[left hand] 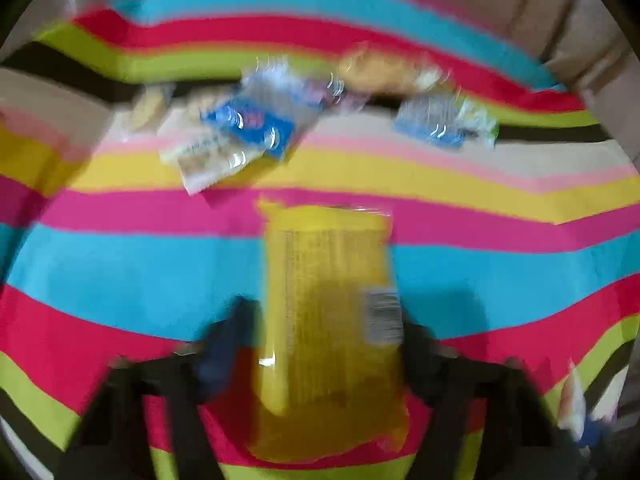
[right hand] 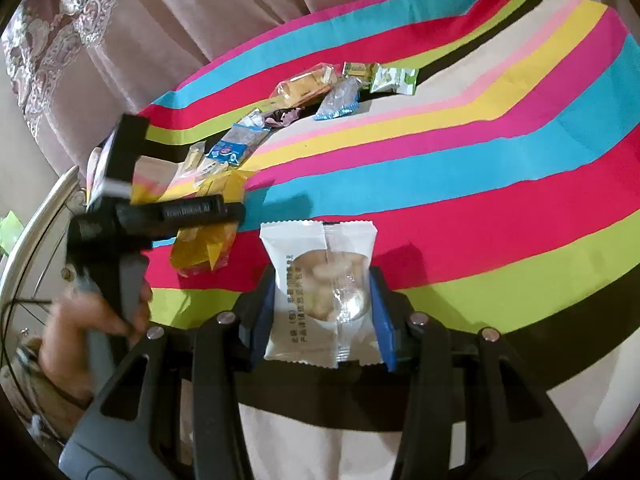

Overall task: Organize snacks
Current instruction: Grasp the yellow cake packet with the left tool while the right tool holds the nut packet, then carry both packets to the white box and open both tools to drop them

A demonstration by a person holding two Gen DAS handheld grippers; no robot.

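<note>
My left gripper is shut on a yellow snack packet and holds it above the striped tablecloth; the view is blurred by motion. The left gripper and its yellow packet also show in the right wrist view. My right gripper is shut on a white snack packet with a clear window, held above the cloth. A row of several small snack packets lies across the table: a blue one, an orange one, a light blue one and a green one.
The striped tablecloth covers a round table. Pinkish curtains hang behind it. A person's hand grips the left tool's handle at the table's left edge. A metal rail stands at far left.
</note>
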